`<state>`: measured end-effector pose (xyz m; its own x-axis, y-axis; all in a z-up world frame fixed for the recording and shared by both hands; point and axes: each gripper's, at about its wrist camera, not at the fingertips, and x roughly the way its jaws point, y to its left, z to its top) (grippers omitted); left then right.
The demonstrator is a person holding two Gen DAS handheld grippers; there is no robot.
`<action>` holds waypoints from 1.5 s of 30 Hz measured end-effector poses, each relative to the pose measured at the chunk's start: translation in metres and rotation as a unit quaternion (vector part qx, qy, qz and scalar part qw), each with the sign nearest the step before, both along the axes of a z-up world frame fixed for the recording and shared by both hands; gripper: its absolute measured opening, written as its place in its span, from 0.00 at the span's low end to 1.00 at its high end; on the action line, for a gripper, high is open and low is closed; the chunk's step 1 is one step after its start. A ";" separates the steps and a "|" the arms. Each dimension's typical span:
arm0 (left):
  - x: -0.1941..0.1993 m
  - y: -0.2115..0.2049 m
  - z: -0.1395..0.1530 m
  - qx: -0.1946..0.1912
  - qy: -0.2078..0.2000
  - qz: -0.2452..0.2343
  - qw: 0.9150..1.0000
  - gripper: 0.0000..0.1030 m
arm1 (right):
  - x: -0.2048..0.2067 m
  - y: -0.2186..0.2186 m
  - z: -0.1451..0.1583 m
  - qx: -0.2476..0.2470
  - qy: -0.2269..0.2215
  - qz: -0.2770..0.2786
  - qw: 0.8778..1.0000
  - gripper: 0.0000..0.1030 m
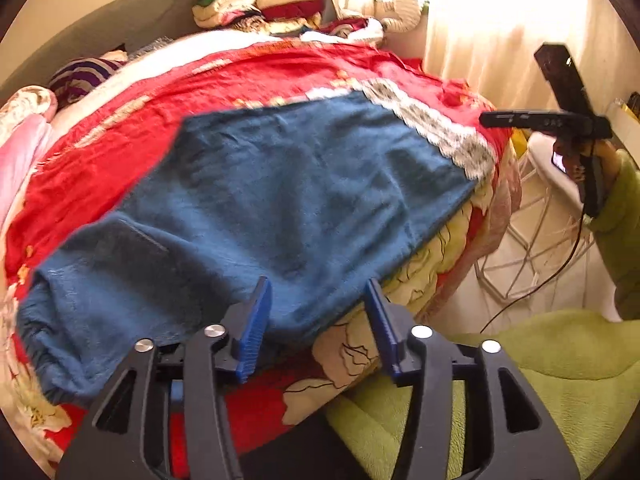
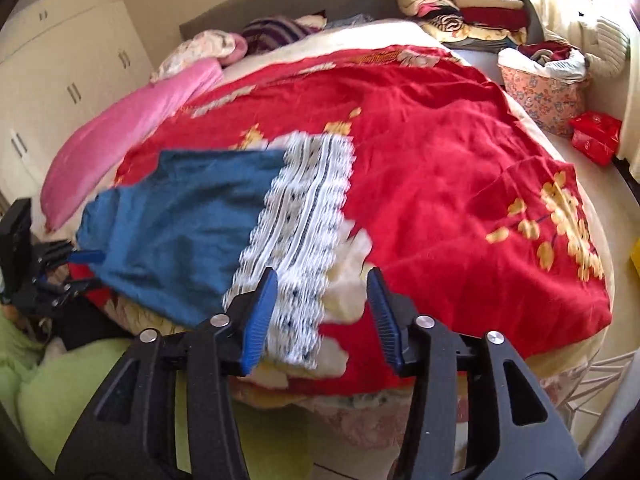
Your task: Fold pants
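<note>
Blue pants (image 1: 280, 200) with a white patterned cuff band (image 1: 432, 124) lie spread flat on the red bedspread (image 1: 120, 152), along the bed's near edge. The waist end is at the lower left in the left wrist view. My left gripper (image 1: 318, 300) is open and empty, just over the pants' near edge. My right gripper (image 2: 322, 292) is open and empty, just over the white cuff band (image 2: 296, 216) of the pants (image 2: 180, 220). The right gripper also shows at the right of the left wrist view (image 1: 568, 120), and the left gripper at the left edge of the right wrist view (image 2: 52, 272).
Stacks of folded clothes (image 2: 468, 4) sit at the head of the bed. A pink pillow (image 2: 120, 140) lies at the left side. A floral basket of laundry (image 2: 544, 84) and a red packet (image 2: 596, 136) are on the right. A green fleece garment (image 1: 540, 380) is in the foreground. A white wire stand (image 1: 528, 248) is beside the bed.
</note>
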<state>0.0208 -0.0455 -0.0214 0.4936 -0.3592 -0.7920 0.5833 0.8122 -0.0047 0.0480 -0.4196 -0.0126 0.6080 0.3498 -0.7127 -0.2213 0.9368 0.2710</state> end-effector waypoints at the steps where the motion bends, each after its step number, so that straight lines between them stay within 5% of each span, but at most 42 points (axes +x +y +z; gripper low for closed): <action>1: 0.002 0.003 0.004 -0.002 -0.004 0.005 1.000 0.50 | 0.005 -0.001 0.001 0.005 -0.002 -0.005 1.000 0.43; 7: 0.042 0.021 0.026 -0.017 -0.009 0.052 0.998 0.58 | 0.042 0.007 0.010 0.013 -0.013 0.001 1.000 0.49; 13: 0.105 0.024 0.034 -0.030 -0.003 0.093 0.995 0.67 | 0.101 0.009 -0.001 0.023 0.021 0.000 1.000 0.49; 23: 0.196 0.007 -0.006 -0.023 0.043 0.089 0.995 0.67 | 0.160 0.012 -0.040 0.063 0.067 0.013 0.996 0.49; 25: 0.208 0.002 -0.019 -0.013 0.058 0.084 0.995 0.64 | 0.160 0.016 -0.043 0.069 0.067 0.024 0.995 0.47; 27: 0.215 -0.001 -0.030 -0.022 0.077 0.077 0.994 0.28 | 0.159 0.022 -0.044 0.064 0.064 0.041 0.995 0.34; 29: 0.214 -0.002 -0.033 -0.045 0.084 0.068 0.993 0.12 | 0.157 0.029 -0.044 0.068 0.061 0.062 0.994 0.18; 39: 0.224 -0.012 0.013 -0.051 0.033 0.087 0.994 0.09 | 0.156 0.025 0.022 0.021 -0.043 0.074 0.996 0.12; 45: 0.252 -0.023 -0.010 -0.018 0.041 0.114 0.993 0.09 | 0.201 0.038 0.009 -0.054 -0.020 0.069 0.996 0.13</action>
<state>0.2730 -0.0687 -0.0318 0.5001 -0.2750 -0.8211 0.3815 0.9212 -0.0762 0.2491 -0.3815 -0.0031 0.5877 0.3547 -0.7272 -0.3586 0.9199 0.1589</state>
